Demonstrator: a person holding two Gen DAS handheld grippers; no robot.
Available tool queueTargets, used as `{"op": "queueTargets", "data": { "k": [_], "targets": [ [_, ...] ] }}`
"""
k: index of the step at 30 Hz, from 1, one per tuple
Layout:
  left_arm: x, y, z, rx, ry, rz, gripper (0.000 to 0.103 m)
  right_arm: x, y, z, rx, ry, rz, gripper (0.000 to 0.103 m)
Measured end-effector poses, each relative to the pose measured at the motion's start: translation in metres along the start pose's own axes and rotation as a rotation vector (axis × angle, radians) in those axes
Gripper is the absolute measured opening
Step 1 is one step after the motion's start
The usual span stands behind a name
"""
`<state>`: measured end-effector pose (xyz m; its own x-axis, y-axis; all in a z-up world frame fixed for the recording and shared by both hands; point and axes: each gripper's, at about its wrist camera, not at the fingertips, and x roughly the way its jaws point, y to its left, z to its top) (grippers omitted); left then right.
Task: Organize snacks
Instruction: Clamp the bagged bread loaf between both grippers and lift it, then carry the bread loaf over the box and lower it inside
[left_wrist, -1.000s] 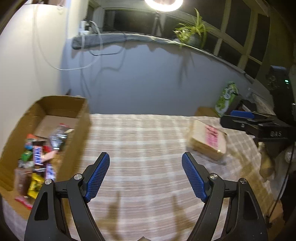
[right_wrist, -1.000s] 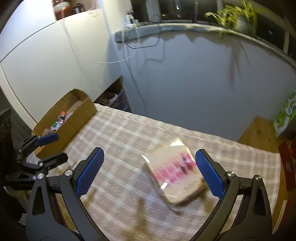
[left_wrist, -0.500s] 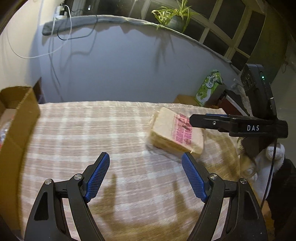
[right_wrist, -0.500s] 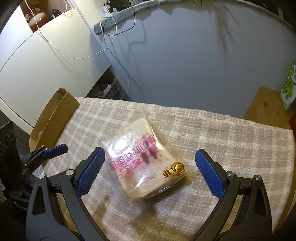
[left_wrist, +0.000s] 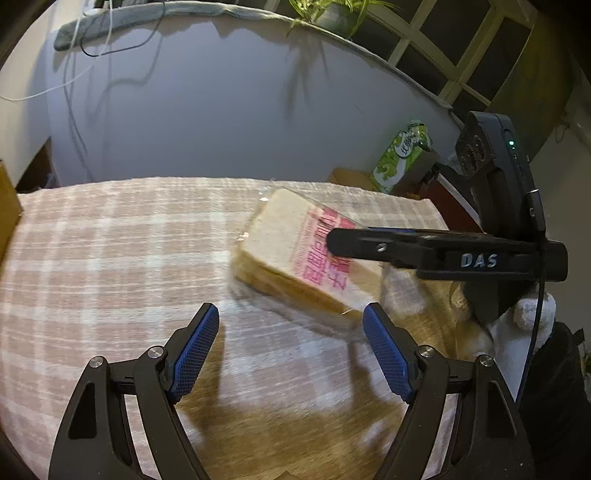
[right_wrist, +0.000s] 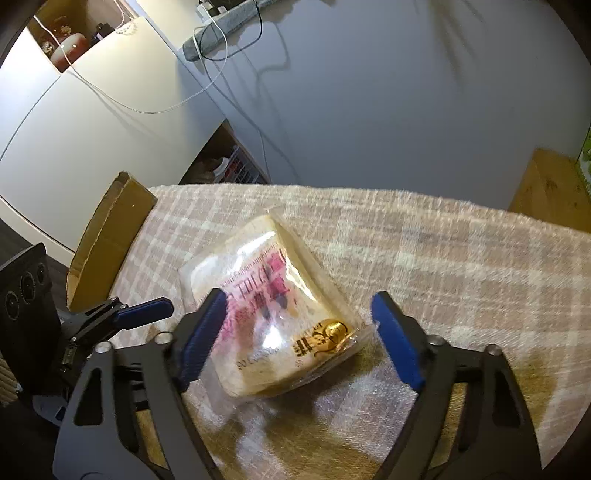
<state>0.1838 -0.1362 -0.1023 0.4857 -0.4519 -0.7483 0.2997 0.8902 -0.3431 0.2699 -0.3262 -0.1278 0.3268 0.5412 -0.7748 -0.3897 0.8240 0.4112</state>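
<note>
The bread pack (right_wrist: 273, 314) lies mid-tablecloth (right_wrist: 461, 258). A cardboard box (right_wrist: 110, 240) sits at the cloth's left edge. A carton (left_wrist: 402, 155) stands beyond its far right corner.

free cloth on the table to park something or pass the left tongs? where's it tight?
Bare checked tablecloth runs from the clear-wrapped sliced bread pack toward the brown cardboard box, and behind the pack to the far edge. Tight around the pack: the open right tongs straddle it. The open left tongs hover just short.
</note>
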Motion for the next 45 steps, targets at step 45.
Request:
{"op": "queueTargets", "data": {
  "k": [45],
  "targets": [
    [-0.087, 0.034, -0.005, -0.013, -0.165, 0.088, 0.059, -0.019, 0.104, -0.004, -0.025, -0.03, 0.159, 0.054]
  ]
}}
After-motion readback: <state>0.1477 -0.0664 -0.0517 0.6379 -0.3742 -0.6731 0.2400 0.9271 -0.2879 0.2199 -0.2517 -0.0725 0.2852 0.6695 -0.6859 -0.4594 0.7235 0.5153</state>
